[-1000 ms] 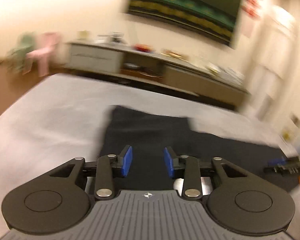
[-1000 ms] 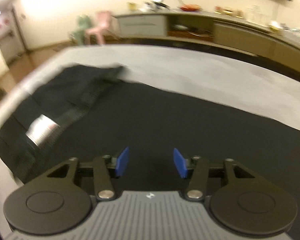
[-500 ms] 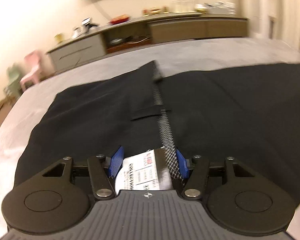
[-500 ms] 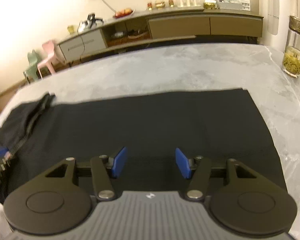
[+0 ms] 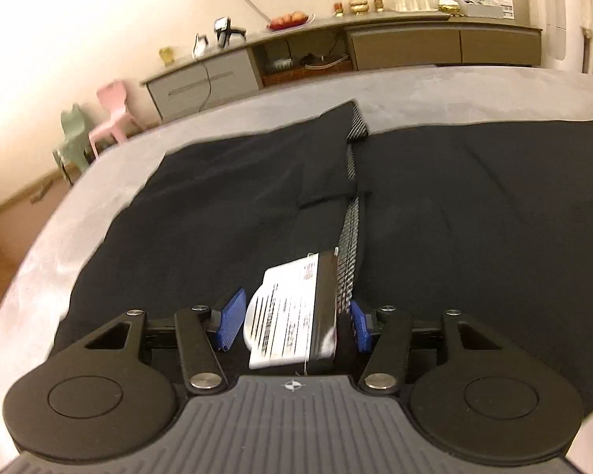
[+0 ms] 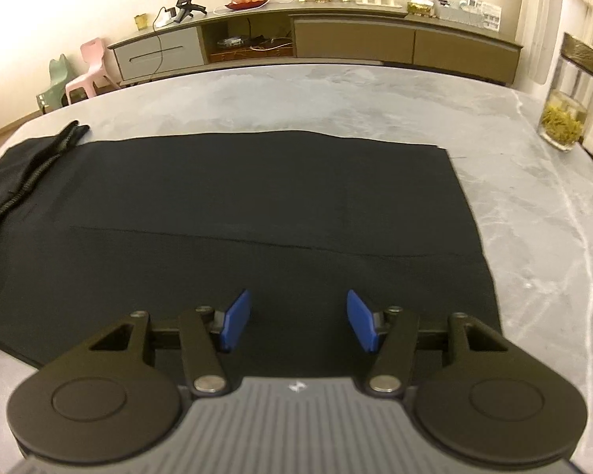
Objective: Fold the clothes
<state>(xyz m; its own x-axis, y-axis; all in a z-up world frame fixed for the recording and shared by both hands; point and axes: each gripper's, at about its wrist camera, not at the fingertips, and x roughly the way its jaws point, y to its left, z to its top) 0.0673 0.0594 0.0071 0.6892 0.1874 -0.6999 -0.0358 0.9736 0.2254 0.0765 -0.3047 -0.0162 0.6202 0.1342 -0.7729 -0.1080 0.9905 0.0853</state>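
A black pair of trousers lies flat on the grey marble table. In the left wrist view its waistband runs toward me, with a white paper tag at the near end. My left gripper is open, its blue pads on either side of the tag and waistband. In the right wrist view the trouser legs lie spread out, with the hem edge on the right. My right gripper is open and empty, low over the near edge of the cloth.
A glass jar with yellow-green contents stands on the table at the far right. A long sideboard with small items runs along the back wall. A pink and a green child's chair stand on the floor, left.
Both grippers swung and settled: the left came to the tagged waistband, which now sits between its open pads. The right now faces the trouser legs near the hem. Both stayed open.
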